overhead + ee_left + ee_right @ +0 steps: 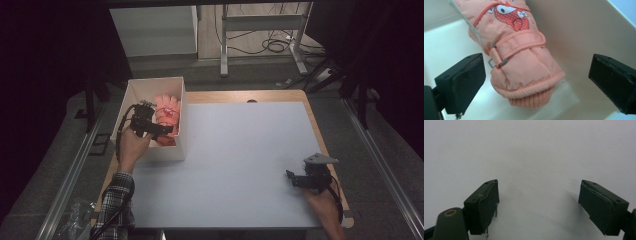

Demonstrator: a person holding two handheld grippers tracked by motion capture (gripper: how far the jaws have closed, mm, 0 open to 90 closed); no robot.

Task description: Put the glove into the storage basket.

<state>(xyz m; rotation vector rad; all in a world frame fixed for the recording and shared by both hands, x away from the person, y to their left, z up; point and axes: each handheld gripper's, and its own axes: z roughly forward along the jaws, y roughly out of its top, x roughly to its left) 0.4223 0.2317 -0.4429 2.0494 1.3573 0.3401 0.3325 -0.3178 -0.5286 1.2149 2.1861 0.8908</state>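
Holding my left gripper (536, 75) inside the white box (131, 92) at the desk's far-left corner, I have its jaws spread wide on either side of the peach glove (521, 57), not touching it. Over by the near-right corner, my right gripper (539, 205) hovers wide open above the bare desk (240, 150).

Peach padded mitten (521, 60) with cartoon print lies in white box (131, 95).
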